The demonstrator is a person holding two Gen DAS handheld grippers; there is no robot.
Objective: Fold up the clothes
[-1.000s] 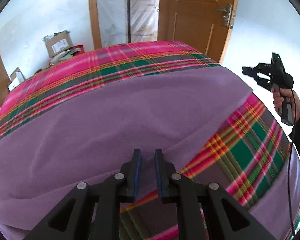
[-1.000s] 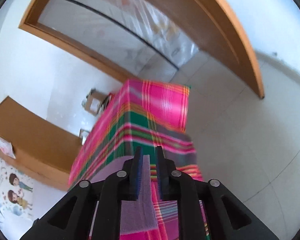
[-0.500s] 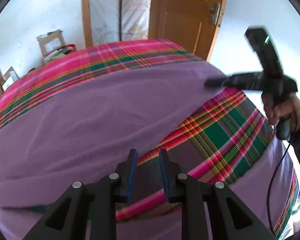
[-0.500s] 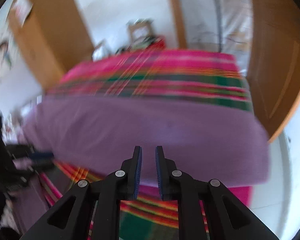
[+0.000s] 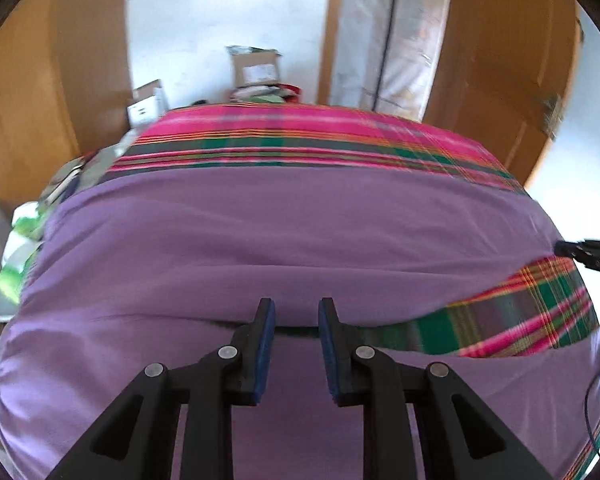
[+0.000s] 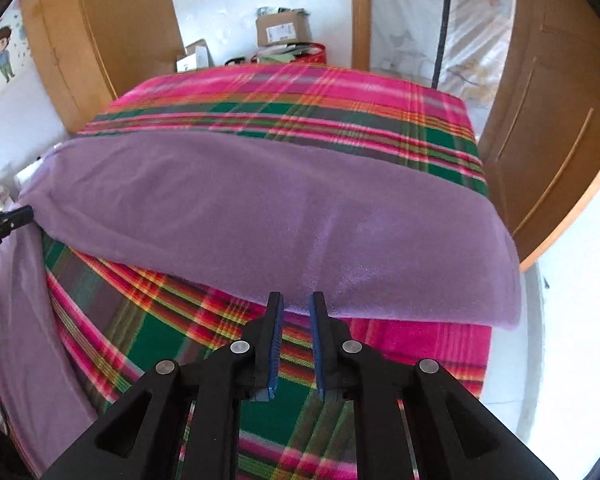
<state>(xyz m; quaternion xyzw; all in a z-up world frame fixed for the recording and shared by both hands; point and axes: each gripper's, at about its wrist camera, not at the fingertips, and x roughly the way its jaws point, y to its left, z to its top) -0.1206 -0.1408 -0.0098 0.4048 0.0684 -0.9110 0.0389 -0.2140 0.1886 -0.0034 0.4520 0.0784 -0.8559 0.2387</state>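
A purple garment [image 6: 260,216] lies spread across a bed with a pink and green plaid blanket [image 6: 300,108], reaching from the bed's left edge to its right edge, its near part folded over. The left claw [image 5: 296,316] hovers over the garment's near fold, jaws parted, holding nothing. The right claw [image 6: 296,312] hangs above the garment's near edge, jaws narrowly apart and empty.

Both wrist views face the bed [image 5: 300,128] closely.
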